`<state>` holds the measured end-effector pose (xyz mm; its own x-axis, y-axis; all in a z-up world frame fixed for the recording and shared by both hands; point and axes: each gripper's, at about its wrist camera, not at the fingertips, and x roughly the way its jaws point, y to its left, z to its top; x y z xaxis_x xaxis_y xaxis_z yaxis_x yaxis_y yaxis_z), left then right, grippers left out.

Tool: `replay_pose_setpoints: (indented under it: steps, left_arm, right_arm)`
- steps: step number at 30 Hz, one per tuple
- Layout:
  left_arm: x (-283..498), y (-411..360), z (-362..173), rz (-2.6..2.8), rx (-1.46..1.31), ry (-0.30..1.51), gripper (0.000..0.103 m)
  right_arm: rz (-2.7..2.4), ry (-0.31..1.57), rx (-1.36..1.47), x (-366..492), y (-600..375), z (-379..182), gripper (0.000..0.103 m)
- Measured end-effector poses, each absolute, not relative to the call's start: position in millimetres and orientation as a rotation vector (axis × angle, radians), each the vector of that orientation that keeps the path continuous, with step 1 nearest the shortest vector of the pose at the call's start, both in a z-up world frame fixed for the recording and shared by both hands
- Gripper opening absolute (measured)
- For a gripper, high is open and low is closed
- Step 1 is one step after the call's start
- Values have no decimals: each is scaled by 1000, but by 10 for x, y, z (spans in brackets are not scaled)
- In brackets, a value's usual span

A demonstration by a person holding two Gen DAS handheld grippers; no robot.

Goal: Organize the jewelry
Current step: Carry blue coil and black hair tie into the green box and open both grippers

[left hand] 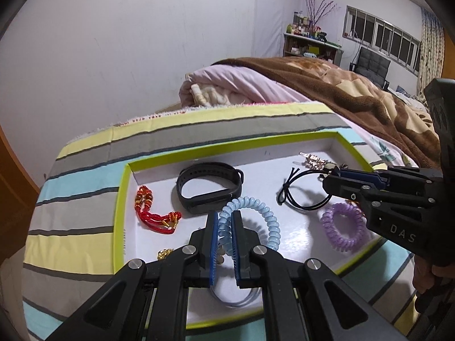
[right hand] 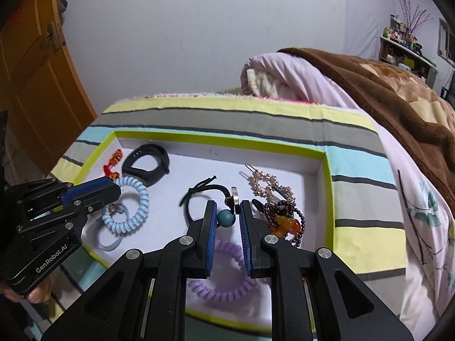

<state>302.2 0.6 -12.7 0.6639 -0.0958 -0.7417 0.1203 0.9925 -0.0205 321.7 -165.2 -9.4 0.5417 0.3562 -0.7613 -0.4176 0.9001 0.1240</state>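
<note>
The left tool (left hand: 226, 221), narrow, straddles the pale blue coiled plastic hair tie (left hand: 256, 216) inside the shallow green-rimmed white tray (left hand: 125, 199); the right tool (right hand: 229, 216), also narrow, brackets the teal bead (right hand: 226, 217) of the black elastic hair tie (right hand: 199, 196)

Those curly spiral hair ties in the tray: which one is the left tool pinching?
The pale blue spiral tie. Its coils sit between the left tool fingers; the purple spiral tie lies untouched.

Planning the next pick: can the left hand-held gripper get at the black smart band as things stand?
Probably not right away. The left hand-held gripper is shut on the blue coil hair tie, so its jaws are taken. The black smart band lies just beyond in the tray, uncovered, with a clear way once the tie is released.
</note>
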Motion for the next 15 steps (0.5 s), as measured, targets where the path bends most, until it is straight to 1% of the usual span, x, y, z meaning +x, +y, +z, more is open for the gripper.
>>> replay_pose_setpoints:
  steps: [6, 9, 15]
  left_arm:
    - [3075, -41, -227, -131, 44, 864, 9]
    - [3080, -48, -239, -134, 46, 863, 9]
    - [3039, -32, -215, -142, 32, 859, 9]
  right_arm:
    - [457, 917, -78, 3288, -1658, -175, 17]
    - [452, 919, -86, 3289, -1652, -188, 19]
    - [447, 907, -89, 3257, -1656, -160, 21]
